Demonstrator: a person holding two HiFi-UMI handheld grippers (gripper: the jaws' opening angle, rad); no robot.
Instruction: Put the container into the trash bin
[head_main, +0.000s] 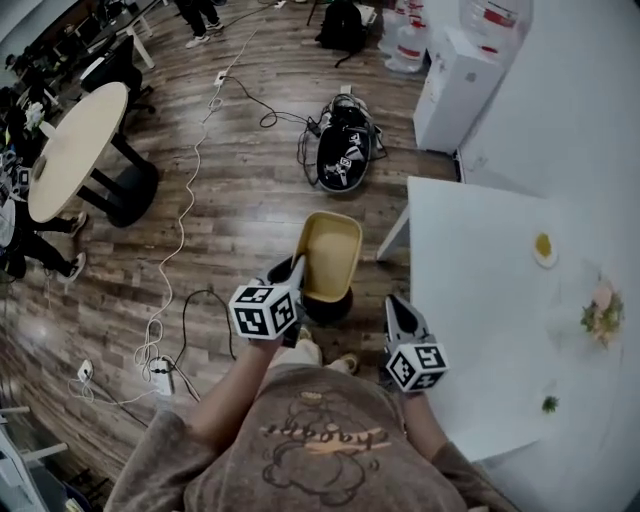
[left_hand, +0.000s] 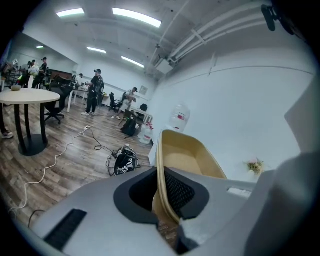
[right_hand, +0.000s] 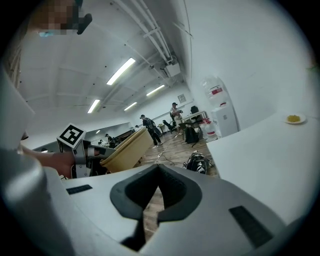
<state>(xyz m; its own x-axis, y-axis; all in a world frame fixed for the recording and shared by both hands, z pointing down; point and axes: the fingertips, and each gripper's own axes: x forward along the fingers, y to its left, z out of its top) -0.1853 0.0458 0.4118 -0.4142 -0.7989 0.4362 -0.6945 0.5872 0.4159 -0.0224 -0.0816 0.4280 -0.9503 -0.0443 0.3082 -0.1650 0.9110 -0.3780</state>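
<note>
No legible writing anywhere.
The sweatshirt (head_main: 310, 440) print is too blurred to read, and the water bottle (right_hand: 215, 91) label is only a red patch.

An open office: round table (head_main: 75, 150), water dispenser (head_main: 455, 90) (bottles (head_main: 408, 45) beside).

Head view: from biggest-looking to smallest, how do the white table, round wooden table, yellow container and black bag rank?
1. white table
2. round wooden table
3. yellow container and black bag: alike, and the container is nearer the camera, so unranked.
</note>
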